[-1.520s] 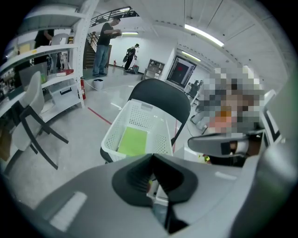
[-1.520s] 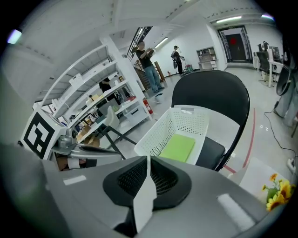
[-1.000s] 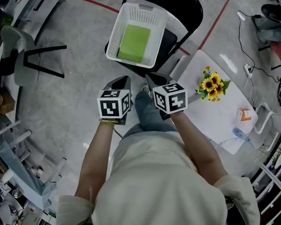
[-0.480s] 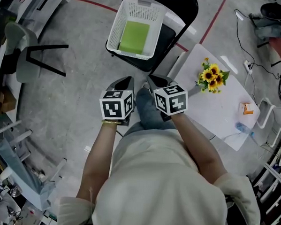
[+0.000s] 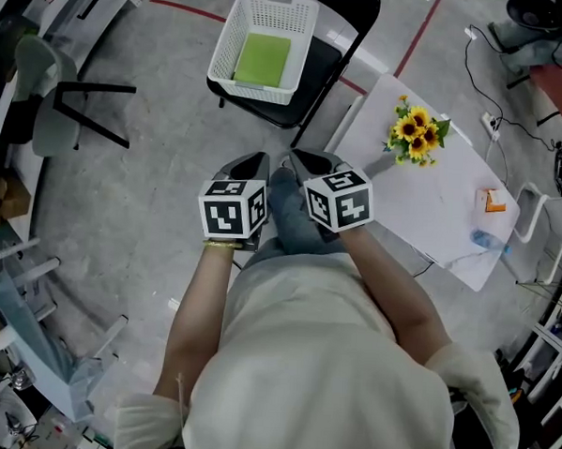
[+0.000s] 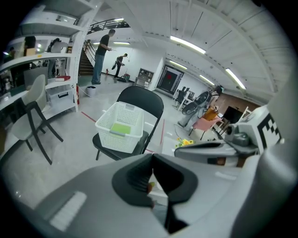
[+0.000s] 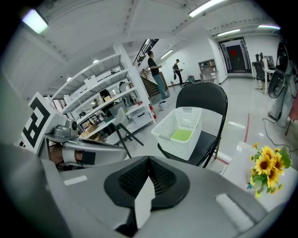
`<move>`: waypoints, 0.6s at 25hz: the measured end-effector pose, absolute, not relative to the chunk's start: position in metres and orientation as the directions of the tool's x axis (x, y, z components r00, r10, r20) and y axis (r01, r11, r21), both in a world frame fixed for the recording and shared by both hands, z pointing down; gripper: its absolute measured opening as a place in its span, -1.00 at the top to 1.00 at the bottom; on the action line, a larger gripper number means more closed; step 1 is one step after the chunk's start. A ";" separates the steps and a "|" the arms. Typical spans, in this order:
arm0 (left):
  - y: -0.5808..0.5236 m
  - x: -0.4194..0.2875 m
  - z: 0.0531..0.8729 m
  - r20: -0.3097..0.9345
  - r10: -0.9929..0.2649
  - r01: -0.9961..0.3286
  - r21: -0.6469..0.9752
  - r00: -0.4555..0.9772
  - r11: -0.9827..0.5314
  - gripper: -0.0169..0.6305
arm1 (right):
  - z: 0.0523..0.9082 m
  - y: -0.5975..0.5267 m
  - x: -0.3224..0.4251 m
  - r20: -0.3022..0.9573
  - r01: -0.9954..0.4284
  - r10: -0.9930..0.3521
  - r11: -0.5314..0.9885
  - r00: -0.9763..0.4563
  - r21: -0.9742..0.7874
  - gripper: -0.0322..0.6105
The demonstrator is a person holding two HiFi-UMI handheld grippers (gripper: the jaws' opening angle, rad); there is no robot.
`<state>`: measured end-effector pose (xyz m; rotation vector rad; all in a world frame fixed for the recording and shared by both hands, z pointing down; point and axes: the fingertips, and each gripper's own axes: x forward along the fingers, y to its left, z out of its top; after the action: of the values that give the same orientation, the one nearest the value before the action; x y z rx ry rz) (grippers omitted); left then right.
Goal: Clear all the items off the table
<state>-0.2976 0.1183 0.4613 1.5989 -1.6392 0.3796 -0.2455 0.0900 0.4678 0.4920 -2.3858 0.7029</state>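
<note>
Nearest the person, just short of the white table and off its left corner, the left gripper and right gripper hang side by side over the floor. Each has its jaws clenched together on nothing. Their own views show this plainly, while the head view gives mostly the marker cubes. On the table, the sunflowers lie at its far end, and a small orange box and what looks like a clear bottle lie toward its right edge. The box and bottle show in the head view alone. Left of the table and beyond it, a black chair carries a white basket holding a flat green pad. Only the gripper views show shelving and two people standing far past the table.
</note>
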 end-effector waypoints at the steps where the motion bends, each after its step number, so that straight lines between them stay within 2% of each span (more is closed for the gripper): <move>1: 0.123 -0.293 0.460 0.704 -0.701 -0.938 0.310 0.116 0.156 0.92 | 0.466 0.095 -0.240 0.630 -0.492 -0.180 0.792 -0.755 -0.363 0.90; 15: 0.180 -0.222 0.447 0.679 -0.719 -0.942 0.318 0.150 0.104 0.92 | 0.445 0.145 -0.172 0.617 -0.519 -0.241 0.792 -0.749 -0.321 0.90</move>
<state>-0.2223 0.1799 0.4468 1.6650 -1.6195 0.3699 -0.1720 0.1452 0.4447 0.5628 -2.4145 0.6528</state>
